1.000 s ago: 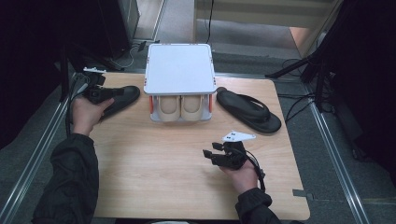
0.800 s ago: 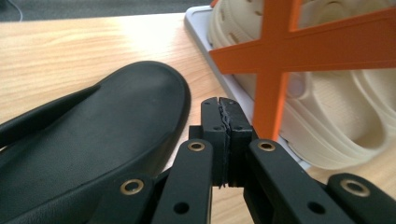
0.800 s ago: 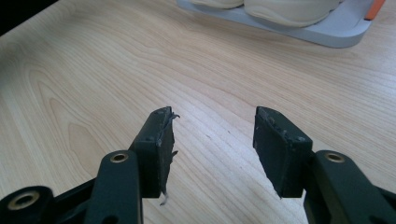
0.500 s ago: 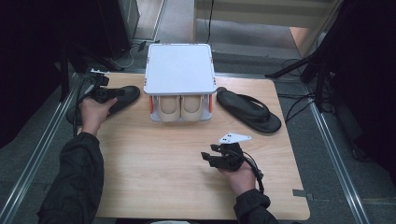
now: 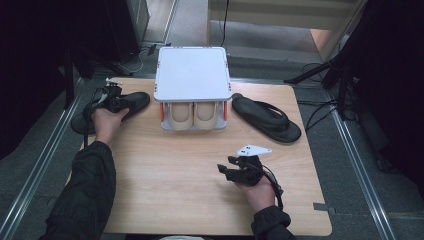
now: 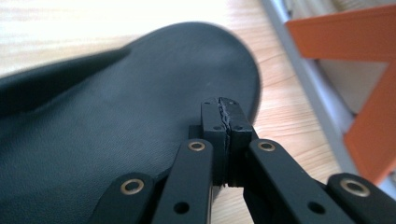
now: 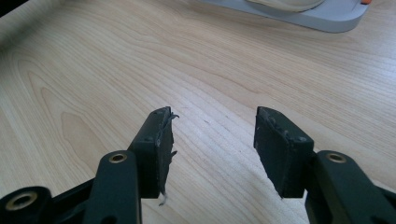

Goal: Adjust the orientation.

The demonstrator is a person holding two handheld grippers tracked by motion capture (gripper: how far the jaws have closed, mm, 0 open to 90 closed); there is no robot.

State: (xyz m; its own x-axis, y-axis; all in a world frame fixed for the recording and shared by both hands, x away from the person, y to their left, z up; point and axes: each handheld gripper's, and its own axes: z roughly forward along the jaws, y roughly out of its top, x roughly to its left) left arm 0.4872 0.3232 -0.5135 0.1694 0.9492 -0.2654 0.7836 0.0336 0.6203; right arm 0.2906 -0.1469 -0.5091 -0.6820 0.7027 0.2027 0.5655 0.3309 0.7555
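A light wooden worktop (image 5: 165, 190) with two black sandals and a small shoe rack on it.

The left gripper (image 5: 111, 96) sits over the left sandal (image 5: 135, 102) at the far left of the worktop, part of which hangs off the edge. In the left gripper view its jaws are pressed tight together, just above the sandal's smooth black sole (image 6: 116, 126), with nothing between them. The right gripper (image 5: 235, 172) rests low near the front of the worktop, well apart from the shoes, and its jaws stand wide with only bare wood between them. The shoe rack (image 5: 192, 75) stands at the back middle, with a flat white top and a beige pair (image 5: 193, 116) inside. The right sandal (image 5: 267, 119) lies just beside it.
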